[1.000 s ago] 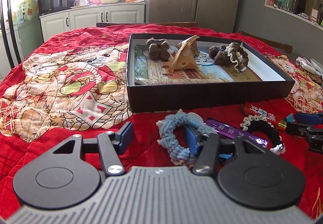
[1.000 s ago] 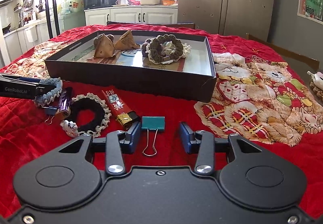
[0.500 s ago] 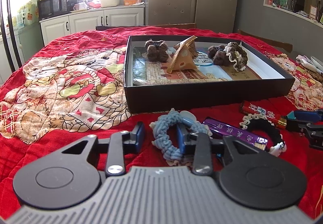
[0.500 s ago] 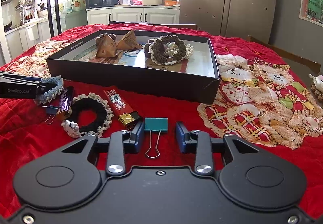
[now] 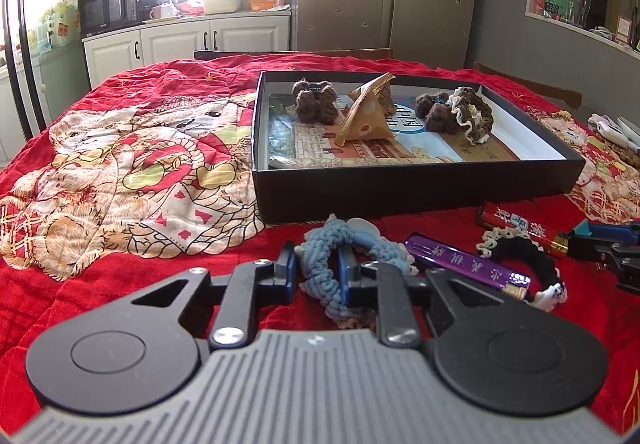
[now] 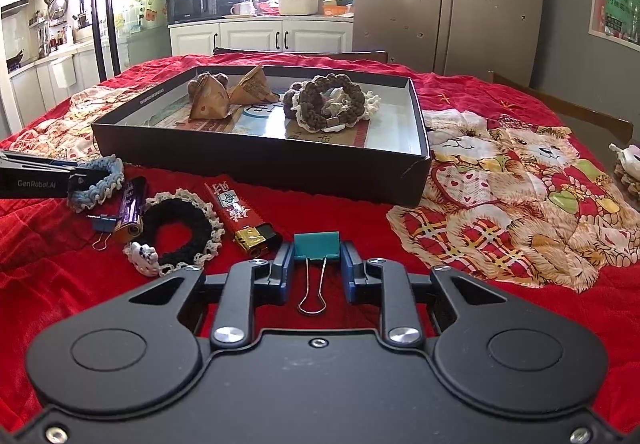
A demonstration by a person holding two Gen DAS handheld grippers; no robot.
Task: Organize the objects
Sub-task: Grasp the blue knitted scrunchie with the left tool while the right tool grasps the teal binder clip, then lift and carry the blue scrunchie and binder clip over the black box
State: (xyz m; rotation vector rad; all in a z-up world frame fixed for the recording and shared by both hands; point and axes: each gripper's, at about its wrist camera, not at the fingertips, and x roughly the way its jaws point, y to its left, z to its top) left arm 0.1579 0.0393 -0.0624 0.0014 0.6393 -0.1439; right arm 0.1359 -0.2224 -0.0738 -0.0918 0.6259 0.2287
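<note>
Binder clip (image 6: pixel 316 245), teal, is lying on the red quilt (image 6: pixel 400 284) just before the black box (image 6: pixel 260 168), with the right gripper (image 6: pixel 316 272) closing its jaws on either side of the clip body. The left gripper (image 5: pixel 316 272) is closing on one strand of the blue crocheted scrunchie (image 5: pixel 320 264). Both grasps are presumably preparing transfers into the box, where brown scrunchies (image 6: pixel 324 104) are already lying.
</note>
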